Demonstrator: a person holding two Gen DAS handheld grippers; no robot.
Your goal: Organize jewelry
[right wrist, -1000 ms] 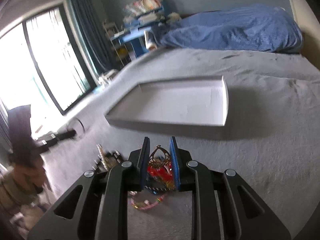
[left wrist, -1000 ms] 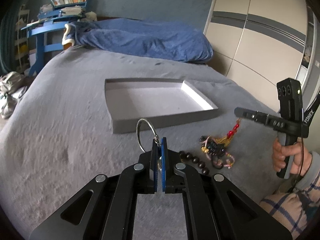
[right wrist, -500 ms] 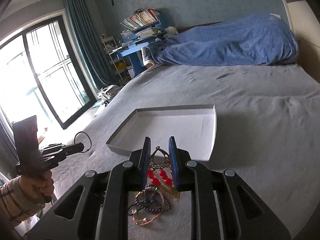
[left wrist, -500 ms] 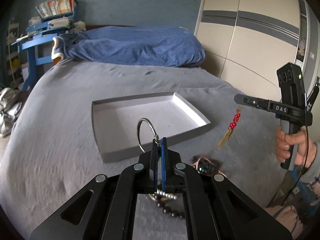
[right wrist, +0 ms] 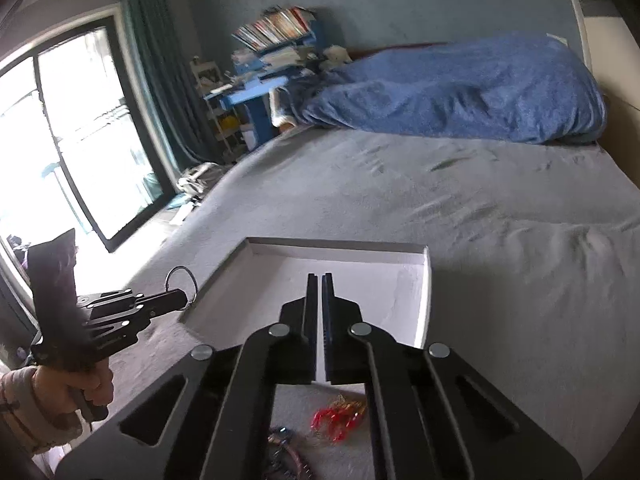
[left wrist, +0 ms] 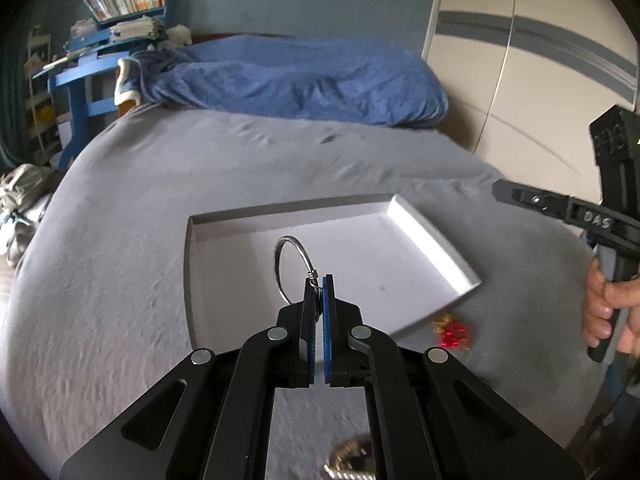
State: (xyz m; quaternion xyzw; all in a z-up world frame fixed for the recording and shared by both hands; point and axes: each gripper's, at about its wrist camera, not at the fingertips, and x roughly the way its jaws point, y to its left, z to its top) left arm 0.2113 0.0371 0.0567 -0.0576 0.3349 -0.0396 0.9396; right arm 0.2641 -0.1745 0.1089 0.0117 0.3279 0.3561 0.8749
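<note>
My left gripper is shut on a silver bangle and holds it over the near edge of the shallow white tray on the grey bed. It also shows in the right wrist view with the bangle. My right gripper is shut and empty, above the tray's near side. The red and gold beaded earring lies on the bed just in front of the tray; it also shows in the right wrist view. A pile of bracelets lies below it.
A blue duvet lies heaped at the far end of the bed. A blue desk with books stands at the back left. A wardrobe is on the right, a glass door on the left.
The red earring has dropped out of my right gripper onto the bed, and that gripper has shut empty. Both grippers moved forward toward the tray; the left still holds the bangle.
</note>
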